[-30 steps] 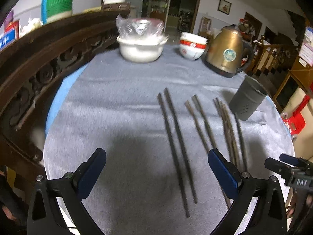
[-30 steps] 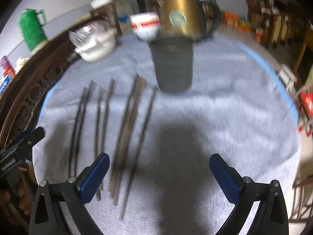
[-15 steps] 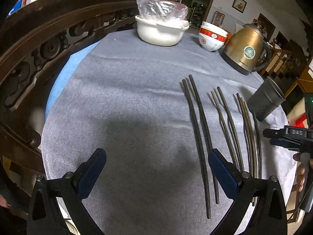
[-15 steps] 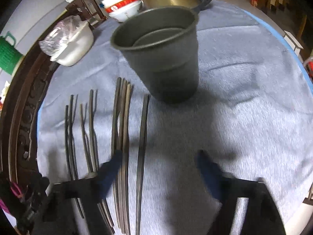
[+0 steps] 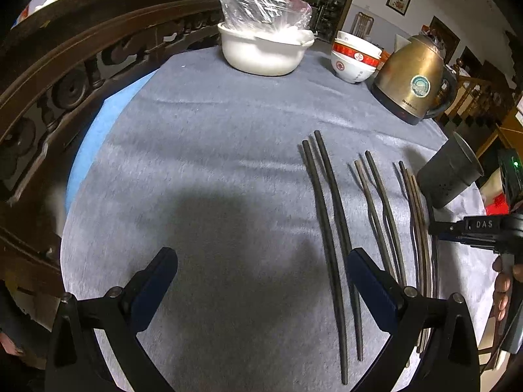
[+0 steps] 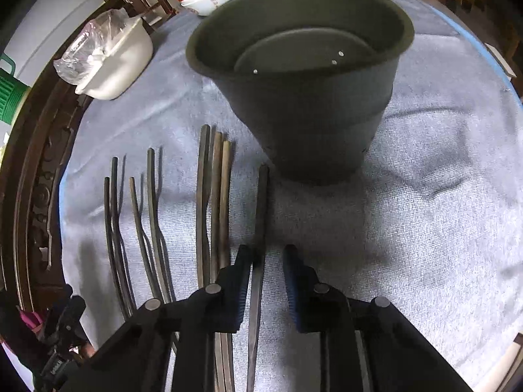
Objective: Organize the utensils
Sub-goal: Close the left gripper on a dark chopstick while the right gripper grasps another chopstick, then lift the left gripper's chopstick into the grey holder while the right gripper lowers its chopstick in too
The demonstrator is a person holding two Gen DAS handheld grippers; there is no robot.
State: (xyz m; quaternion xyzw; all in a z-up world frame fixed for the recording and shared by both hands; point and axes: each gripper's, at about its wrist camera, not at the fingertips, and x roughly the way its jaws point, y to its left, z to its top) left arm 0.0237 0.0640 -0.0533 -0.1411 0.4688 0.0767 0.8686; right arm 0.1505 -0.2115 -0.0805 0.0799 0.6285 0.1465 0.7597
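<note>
Several dark chopsticks [image 5: 330,228] lie side by side on the grey cloth, also in the right wrist view [image 6: 209,202]. A dark grey holder cup [image 6: 304,104] stands upright just beyond them, also at the right in the left wrist view [image 5: 447,176]. My right gripper [image 6: 266,254] is low over the cloth, its jaws narrowed around the single rightmost chopstick [image 6: 260,228], with a small gap on each side. My left gripper [image 5: 261,261] is wide open and empty, its right finger over the leftmost pair.
A white pot [image 5: 264,49] covered in plastic, stacked red-and-white bowls [image 5: 354,58] and a brass kettle [image 5: 412,81] stand at the far side. A carved wooden chair back [image 5: 65,75] borders the left edge.
My right gripper has come down and forward to the rightmost chopstick and narrowed its jaws from wide open. My left gripper has shifted slightly and stays open.
</note>
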